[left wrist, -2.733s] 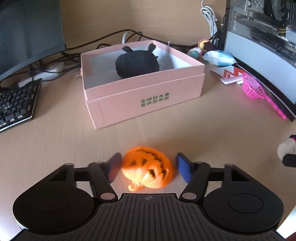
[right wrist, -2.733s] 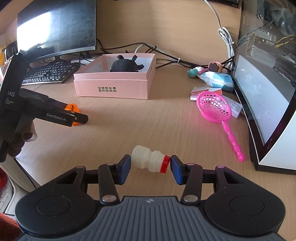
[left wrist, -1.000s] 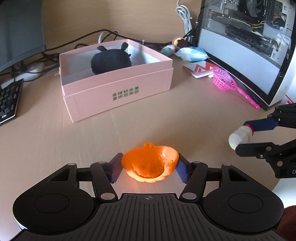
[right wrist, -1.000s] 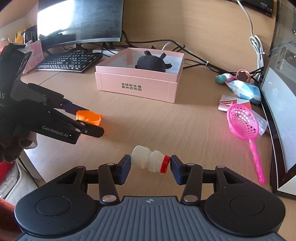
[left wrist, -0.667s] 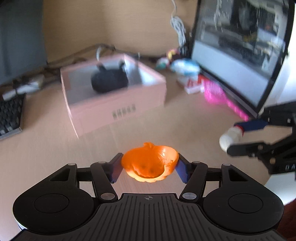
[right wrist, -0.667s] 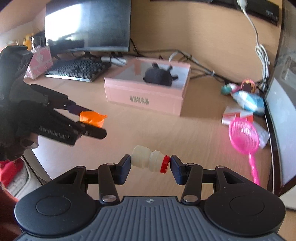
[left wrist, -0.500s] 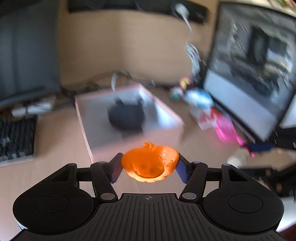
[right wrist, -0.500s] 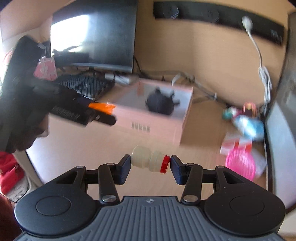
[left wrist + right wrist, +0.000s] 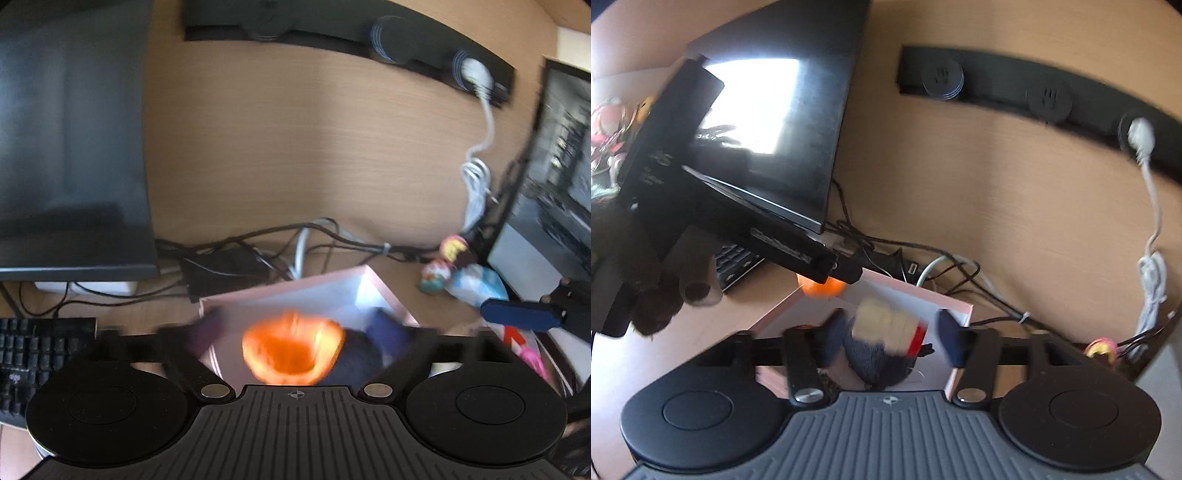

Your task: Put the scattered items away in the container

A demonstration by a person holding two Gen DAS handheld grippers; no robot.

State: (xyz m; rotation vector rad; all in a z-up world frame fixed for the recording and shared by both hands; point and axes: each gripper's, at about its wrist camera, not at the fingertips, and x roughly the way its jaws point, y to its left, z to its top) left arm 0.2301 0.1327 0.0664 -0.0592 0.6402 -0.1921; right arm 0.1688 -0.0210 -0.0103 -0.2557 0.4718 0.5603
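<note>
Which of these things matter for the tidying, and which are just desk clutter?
Job: orange plastic pumpkin, white plastic bottle with red cap, pink cardboard box, black plush toy inside it.
Clutter: black keyboard, dark monitor, tangled black cables.

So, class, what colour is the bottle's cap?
Red, on the bottle; clearest in the right wrist view, though blurred.

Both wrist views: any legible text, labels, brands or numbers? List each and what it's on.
None can be read.
Left tongs, side of the body, right wrist view: two pale printed marks, blurred beyond reading.
Keyboard: key legends too small and blurred.
</note>
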